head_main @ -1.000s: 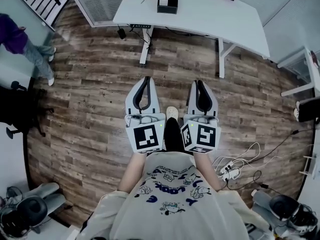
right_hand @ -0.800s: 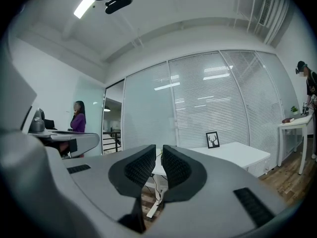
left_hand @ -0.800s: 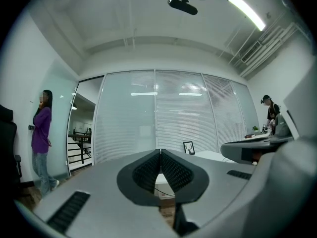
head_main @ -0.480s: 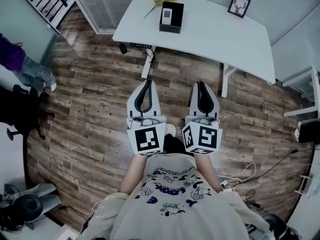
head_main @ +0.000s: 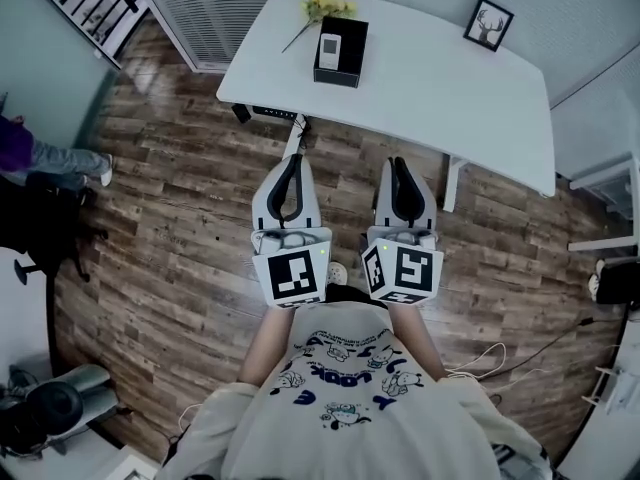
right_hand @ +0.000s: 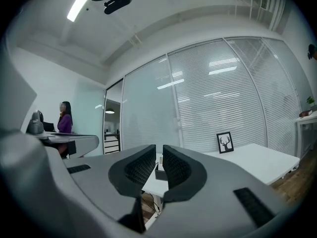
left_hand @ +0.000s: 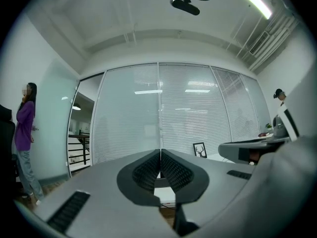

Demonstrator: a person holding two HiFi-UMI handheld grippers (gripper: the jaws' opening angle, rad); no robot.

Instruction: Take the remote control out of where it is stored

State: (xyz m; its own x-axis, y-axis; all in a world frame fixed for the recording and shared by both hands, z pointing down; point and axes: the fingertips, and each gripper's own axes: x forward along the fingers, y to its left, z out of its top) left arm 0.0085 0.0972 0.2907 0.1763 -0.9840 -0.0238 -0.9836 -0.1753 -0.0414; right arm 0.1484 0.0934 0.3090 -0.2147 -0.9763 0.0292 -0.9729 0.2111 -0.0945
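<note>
Left hand-held gripper (head_main: 291, 160), right hand-held gripper (head_main: 399, 163) closed, empty (side by side); remote control (head_main: 330, 46) well ahead, in box (head_main: 337, 74).

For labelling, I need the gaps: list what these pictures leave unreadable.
- Remote control, head view: too small to tell whether it lies in or on the black box.
- Black box, right gripper view: mostly hidden behind the fingers.
- Person, head view: cut off by left edge.
</note>
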